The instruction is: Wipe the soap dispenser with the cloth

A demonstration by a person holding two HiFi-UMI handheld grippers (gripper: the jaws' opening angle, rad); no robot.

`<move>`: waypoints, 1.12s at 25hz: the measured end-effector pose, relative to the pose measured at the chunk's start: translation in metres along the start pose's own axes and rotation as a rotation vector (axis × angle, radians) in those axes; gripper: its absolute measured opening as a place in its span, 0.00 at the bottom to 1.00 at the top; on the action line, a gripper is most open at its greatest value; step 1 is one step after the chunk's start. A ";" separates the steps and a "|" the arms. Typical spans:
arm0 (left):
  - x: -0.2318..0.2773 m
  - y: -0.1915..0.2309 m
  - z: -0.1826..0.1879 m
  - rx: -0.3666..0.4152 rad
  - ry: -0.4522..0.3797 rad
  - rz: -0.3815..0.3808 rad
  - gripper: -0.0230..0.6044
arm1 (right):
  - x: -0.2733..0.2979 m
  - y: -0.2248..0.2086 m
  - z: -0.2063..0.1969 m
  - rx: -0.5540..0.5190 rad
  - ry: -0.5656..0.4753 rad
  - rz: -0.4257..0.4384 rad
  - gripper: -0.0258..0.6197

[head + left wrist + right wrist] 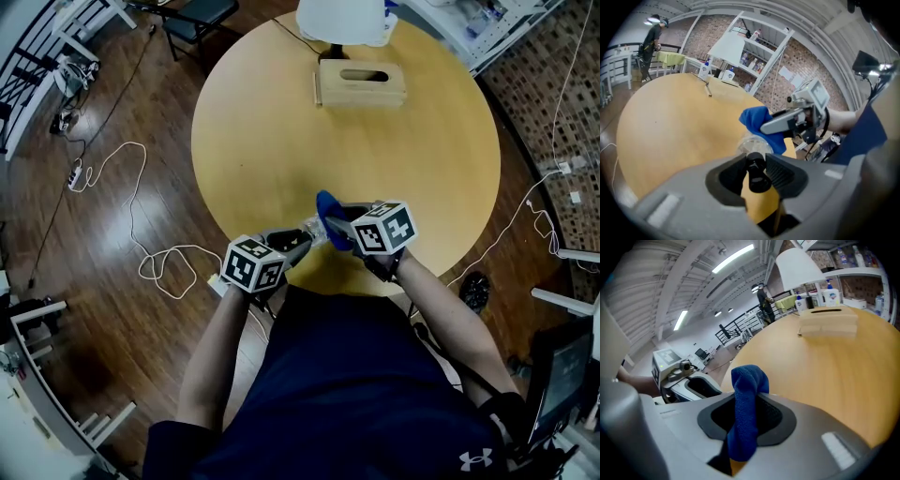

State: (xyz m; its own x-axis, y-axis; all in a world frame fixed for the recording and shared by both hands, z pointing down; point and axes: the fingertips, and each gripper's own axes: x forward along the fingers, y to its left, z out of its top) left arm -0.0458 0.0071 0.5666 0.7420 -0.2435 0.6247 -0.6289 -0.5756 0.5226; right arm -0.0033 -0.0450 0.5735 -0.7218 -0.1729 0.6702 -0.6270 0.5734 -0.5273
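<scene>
Pinching the soap dispenser (753,146) by its stiff black pump neck just above the worktop's (281,131) near edge, the left tongs (756,167) steady what looks a light, slippery clear bottle, while the right tongs (746,414) clamp the soft, pliable blue cloth (747,380) beside it.

You get bright, even indoor light: long white ceiling strip lights (733,258) glow in your right gripper view, and the dark glossy wooden floor (103,234) throws back pale glare. Both gripper views bow and blacken at the corners, and the clear plastic soap dispenser with its black pump (757,168) sits blurred close to the left lens.
</scene>
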 end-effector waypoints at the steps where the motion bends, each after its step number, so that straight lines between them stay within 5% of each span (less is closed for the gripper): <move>1: -0.001 -0.001 0.001 -0.005 -0.004 0.000 0.24 | -0.003 -0.015 -0.003 0.034 -0.010 -0.028 0.18; 6: -0.003 -0.005 0.019 -0.057 -0.056 -0.026 0.24 | -0.017 -0.065 -0.022 0.167 -0.055 -0.127 0.18; 13: -0.004 -0.009 0.042 -0.050 -0.058 -0.005 0.22 | -0.040 -0.041 -0.036 0.203 -0.168 -0.130 0.18; 19: 0.010 -0.034 0.075 0.200 0.001 0.030 0.17 | -0.047 -0.034 -0.052 0.291 -0.206 -0.081 0.19; 25: 0.050 -0.075 0.056 0.712 0.201 0.055 0.16 | -0.053 -0.039 -0.070 0.340 -0.215 -0.088 0.19; 28: 0.056 -0.083 0.053 0.743 0.203 0.065 0.18 | -0.058 -0.042 -0.076 0.354 -0.224 -0.096 0.19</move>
State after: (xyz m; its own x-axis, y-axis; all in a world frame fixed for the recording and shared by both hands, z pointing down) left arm 0.0601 -0.0004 0.5275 0.6066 -0.1878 0.7725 -0.2954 -0.9554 -0.0003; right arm 0.0875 0.0016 0.5962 -0.6764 -0.4038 0.6160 -0.7284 0.2423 -0.6409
